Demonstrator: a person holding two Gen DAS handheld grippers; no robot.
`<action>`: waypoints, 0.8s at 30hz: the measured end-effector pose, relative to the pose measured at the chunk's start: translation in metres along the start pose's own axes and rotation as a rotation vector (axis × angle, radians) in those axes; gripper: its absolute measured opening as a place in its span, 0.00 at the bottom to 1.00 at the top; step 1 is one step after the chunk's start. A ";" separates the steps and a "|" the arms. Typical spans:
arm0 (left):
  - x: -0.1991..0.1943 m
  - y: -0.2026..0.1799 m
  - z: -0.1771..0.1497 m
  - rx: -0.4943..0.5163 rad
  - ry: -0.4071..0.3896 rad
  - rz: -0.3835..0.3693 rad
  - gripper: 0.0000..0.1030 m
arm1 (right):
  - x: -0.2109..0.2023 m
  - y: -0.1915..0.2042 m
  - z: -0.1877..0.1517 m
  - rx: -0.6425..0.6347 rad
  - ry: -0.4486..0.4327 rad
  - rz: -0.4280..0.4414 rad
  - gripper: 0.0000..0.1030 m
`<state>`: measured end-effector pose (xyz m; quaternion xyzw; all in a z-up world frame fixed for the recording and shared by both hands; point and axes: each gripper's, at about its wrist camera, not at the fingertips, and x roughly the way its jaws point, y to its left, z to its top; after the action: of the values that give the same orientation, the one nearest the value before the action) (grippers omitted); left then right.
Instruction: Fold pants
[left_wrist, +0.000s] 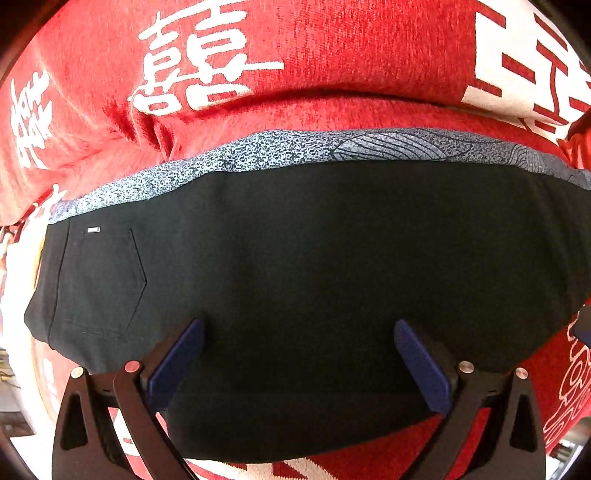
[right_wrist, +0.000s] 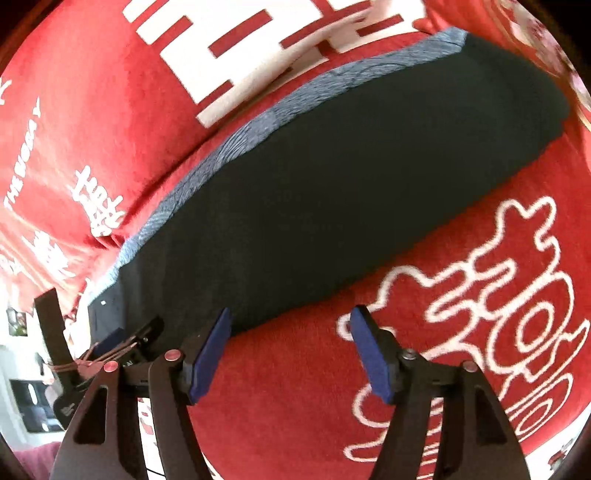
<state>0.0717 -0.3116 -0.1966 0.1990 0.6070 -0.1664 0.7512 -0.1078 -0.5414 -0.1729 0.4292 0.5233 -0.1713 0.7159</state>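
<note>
The black pants (left_wrist: 295, 266) lie flat on a red blanket, folded lengthwise, with a back pocket (left_wrist: 103, 280) at the left end. A blue-grey patterned cloth (left_wrist: 258, 151) shows along their far edge. My left gripper (left_wrist: 299, 328) is open and empty, hovering over the pants' near edge. In the right wrist view the pants (right_wrist: 351, 184) run diagonally from lower left to upper right. My right gripper (right_wrist: 290, 317) is open and empty above the blanket, its left pad (right_wrist: 212, 354) close to the pants' near edge. The left gripper (right_wrist: 118, 343) shows at the left there.
The red blanket (left_wrist: 332, 44) with white characters covers the whole surface (right_wrist: 443, 350) and has a raised fold behind the pants. Room clutter (right_wrist: 33, 398) shows past the blanket's left edge.
</note>
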 end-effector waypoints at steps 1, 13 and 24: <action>0.001 0.000 0.000 0.000 0.003 0.004 1.00 | -0.003 -0.004 0.001 0.006 -0.002 0.007 0.69; -0.003 -0.012 -0.005 0.039 -0.007 0.068 1.00 | -0.051 -0.110 0.048 0.274 -0.174 -0.072 0.58; -0.005 -0.018 -0.003 0.058 -0.002 0.103 1.00 | -0.064 -0.131 0.075 0.291 -0.190 -0.071 0.20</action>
<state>0.0590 -0.3252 -0.1937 0.2515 0.5900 -0.1449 0.7534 -0.1792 -0.6893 -0.1664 0.4916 0.4380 -0.3101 0.6859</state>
